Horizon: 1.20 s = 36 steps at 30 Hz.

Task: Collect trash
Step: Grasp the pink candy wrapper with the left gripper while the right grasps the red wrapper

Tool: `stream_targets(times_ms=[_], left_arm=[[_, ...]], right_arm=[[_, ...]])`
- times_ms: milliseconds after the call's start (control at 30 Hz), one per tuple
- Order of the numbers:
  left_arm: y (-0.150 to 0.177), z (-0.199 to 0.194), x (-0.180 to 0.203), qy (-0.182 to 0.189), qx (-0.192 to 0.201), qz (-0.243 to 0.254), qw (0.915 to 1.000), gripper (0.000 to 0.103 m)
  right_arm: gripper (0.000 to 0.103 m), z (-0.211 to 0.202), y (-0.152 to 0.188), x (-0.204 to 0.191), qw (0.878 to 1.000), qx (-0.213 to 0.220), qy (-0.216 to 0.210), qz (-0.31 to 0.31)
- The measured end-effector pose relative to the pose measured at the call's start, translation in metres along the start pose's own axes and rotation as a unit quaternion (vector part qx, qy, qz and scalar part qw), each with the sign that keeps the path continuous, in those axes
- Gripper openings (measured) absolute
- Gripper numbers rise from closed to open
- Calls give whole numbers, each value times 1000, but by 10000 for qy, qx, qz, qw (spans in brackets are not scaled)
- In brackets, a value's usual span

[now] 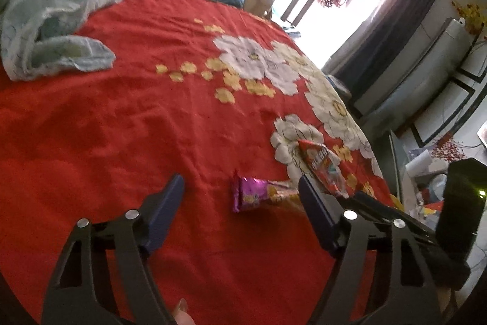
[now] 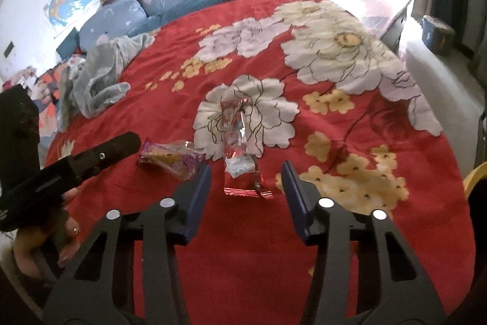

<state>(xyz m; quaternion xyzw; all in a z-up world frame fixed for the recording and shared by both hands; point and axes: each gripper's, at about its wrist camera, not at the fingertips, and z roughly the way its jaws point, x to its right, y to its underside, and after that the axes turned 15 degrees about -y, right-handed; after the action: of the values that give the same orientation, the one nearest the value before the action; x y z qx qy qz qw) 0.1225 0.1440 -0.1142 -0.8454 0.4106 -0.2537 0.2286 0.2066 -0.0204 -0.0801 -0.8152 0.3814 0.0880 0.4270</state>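
The red wrapper is lying on the red flowered blanket straight ahead of the right claw, its long axis running away from the claw, in line with the fingers, and its near sealed end is sitting level with the fingertips. That claw is standing at a middling gap, not gripping; the wrapper's near end is sitting between the two blue pads without either one pressing it, so a short push forward and down looks like all the closing needs.

The purple wrapper is lying just left of the red one, its long axis running crosswise. The left claw is hanging over it with its jaws wide and nothing held; the wrapper is sitting toward the right-hand finger, not centred, so that claw probably wants a small shift that way.

The two claws are working close together, with the left one reaching in beside the right claw's left finger, so crowding is the likely trouble. The blanket is lying soft and creased, which may get pinched too. The bed's edge is falling away on the right, while a grey cloth is lying well apart, up near the pillows.
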Motion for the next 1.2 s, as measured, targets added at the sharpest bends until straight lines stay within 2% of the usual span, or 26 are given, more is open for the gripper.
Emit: stream_targets(times_ms=[67,133,367,533,567,867,1200], left_arm=[[2,3,2,3,-37,12,10000,68],[3,5,3,40,-70,7,10000,63],[7,9,11,181,-148,86,9997,42],[11,9,19,288,-153,203,9993,35],[12,8,21,307,-137,239,9991,24],[16,-7,46,555,40,509,9972,19],[21,-31,84,869,248,960,9913,18]], right_arm=[[22,4,3,3,10000,-82,-2,55],[18,6,6,7,9999,-95,-11,122],[16,-8,16,14,9996,93,-15,252],[16,-22,21,22,9989,238,22,414],[16,-25,22,23,9987,271,33,440],[16,-57,28,32,9969,559,133,532],[16,-94,33,44,9938,879,256,638]])
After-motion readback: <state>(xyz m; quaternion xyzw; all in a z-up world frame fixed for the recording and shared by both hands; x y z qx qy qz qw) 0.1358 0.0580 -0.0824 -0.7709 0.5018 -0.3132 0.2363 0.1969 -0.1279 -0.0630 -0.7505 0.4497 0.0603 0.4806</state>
